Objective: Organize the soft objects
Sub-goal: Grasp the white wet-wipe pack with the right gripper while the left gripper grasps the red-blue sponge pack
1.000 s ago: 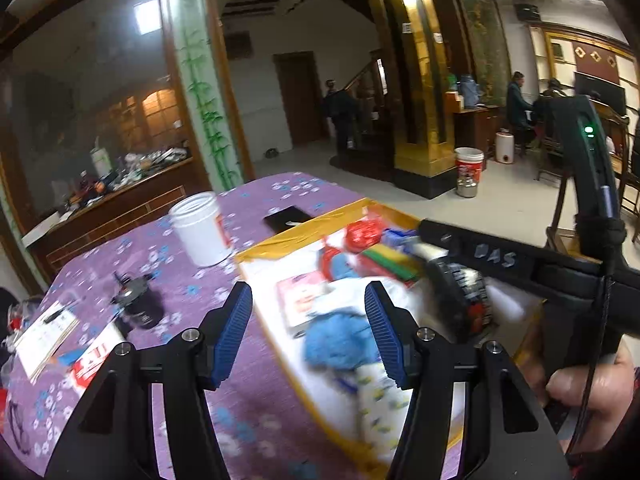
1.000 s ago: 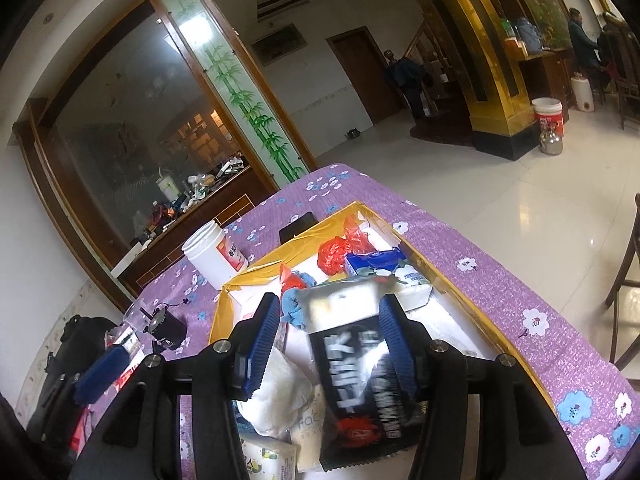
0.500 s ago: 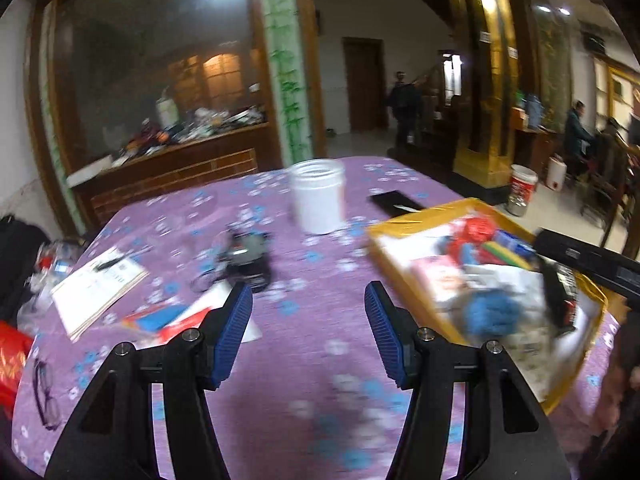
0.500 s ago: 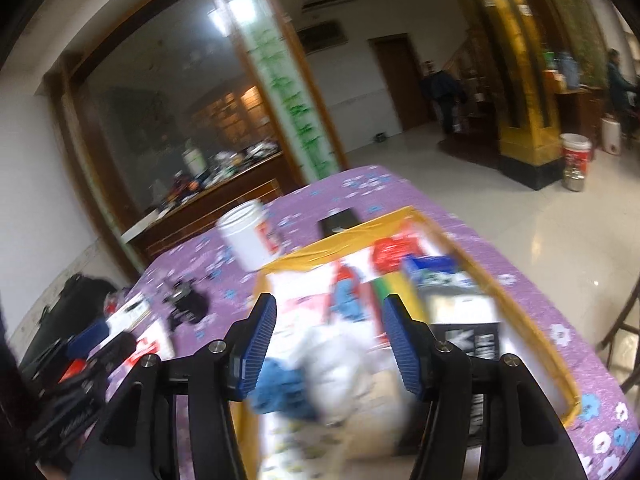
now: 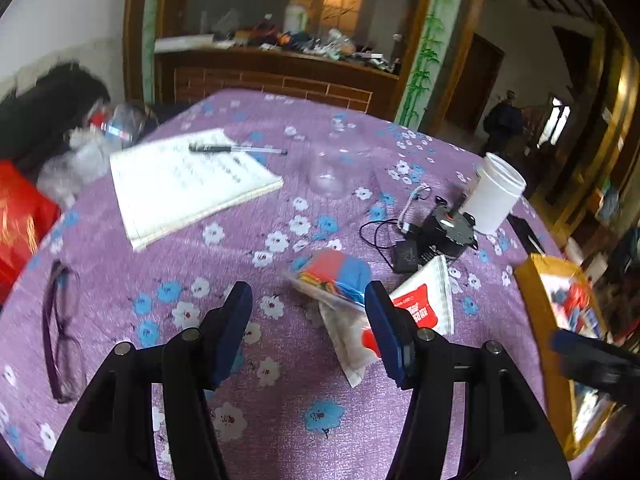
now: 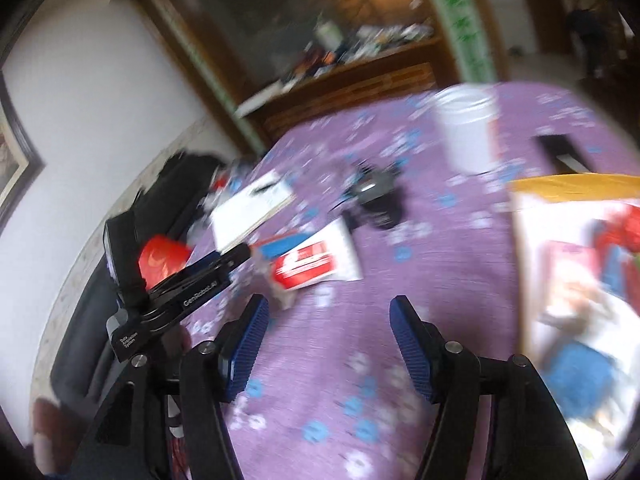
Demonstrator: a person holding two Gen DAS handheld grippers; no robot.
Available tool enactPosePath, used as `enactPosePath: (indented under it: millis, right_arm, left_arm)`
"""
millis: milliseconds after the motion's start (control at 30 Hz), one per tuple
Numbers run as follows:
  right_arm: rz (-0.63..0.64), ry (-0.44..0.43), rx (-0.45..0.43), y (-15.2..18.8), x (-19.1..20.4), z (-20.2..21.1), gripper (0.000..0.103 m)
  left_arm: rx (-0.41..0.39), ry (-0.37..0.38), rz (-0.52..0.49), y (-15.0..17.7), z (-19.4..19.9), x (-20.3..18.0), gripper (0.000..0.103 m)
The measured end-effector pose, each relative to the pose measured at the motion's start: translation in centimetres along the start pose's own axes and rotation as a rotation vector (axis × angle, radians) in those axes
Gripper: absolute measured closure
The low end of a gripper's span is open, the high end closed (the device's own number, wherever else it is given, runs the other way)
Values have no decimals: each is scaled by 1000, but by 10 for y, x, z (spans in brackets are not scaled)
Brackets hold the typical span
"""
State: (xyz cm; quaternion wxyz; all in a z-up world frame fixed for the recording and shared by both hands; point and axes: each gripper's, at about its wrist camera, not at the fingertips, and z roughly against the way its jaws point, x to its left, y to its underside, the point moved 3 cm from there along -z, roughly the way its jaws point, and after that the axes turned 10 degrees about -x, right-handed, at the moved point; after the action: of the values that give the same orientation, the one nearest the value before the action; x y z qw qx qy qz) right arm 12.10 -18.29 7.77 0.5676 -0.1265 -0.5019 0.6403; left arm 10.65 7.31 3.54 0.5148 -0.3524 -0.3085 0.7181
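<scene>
Both grippers spread and empty above the purple flowered desk (image 5: pixel 248 248).

The left gripper (image 5: pixel 308 332) hovers with its fingers wide apart; a clear packet of red, blue and multicoloured soft items (image 5: pixel 334 276) lies just beyond them, nearer the right finger, overlapping a white-and-red tissue pack (image 5: pixel 426 300). Behind sit a black device with cables (image 5: pixel 444 228), a white jar (image 5: pixel 494 194) and a notebook with pen (image 5: pixel 188 182). The right gripper (image 6: pixel 326 344), fingers apart, views the yellow-rimmed tray (image 6: pixel 576 186) of soft goods to its right.
</scene>
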Motion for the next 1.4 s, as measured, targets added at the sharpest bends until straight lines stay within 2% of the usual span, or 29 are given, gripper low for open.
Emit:
enactPosePath:
  millis: [100,333,433,533,633,667,700,800,867,900,967,1133,1267,1300,1333,1367,1400]
  right_arm:
    - [3,-6,64,-8,9,-47,38]
    - [-35,67,70,-27,-8,-135,38]
    - [-54,74,70,-28,-15,-153,38]
    - [-66,-44,158,-12,-3,-155,38]
    - [-15,-275,315,24,30,-133,39]
    - [43,-328,352,36,42,-122,40]
    - [117,-333,355,43,52,-111,40]
    - [251,-229,285,45,60,-93,38]
    - [361,-144,207,39,68,-89,27]
    - [393,-138,198,39,73,-90,22]
    - [433,-152,214,39,82,-99,22]
    - [624,-103,229,54,111,-126,21]
    - [707,-82,274,64,118,-153,21]
    - [727,-65,273,69,119,-158,26]
    - [716,-68,276,72,119,-159,44]
    - [694,-62,292,75,116,-162,53]
    - [673,-50,297,75,111,-162,57]
  left_arm:
    - [14,-28,19,2,-2,6,46]
    - [17,-38,96,-5,-2,26,46]
    - [4,-39,106,-7,1,30,46]
    - [-9,-49,123,-10,4,36,46]
    - [-5,-52,168,-12,3,46,46]
    - [-6,-55,176,-13,3,48,46]
    - [-6,-59,181,-14,3,50,46]
    - [-18,-93,184,-14,3,54,46]
    - [-20,-98,191,-14,3,57,46]
    - [-20,-97,193,-14,3,58,46]
    - [-25,-96,190,-15,4,58,46]
    - [-41,-101,184,-18,7,59,46]
    - [-34,-106,193,-17,6,62,45]
    - [-29,-98,197,-17,5,62,45]
    - [-29,-99,197,-17,5,61,45]
    - [-28,-108,187,-17,4,60,45]
    - [-26,-109,182,-16,3,59,45]
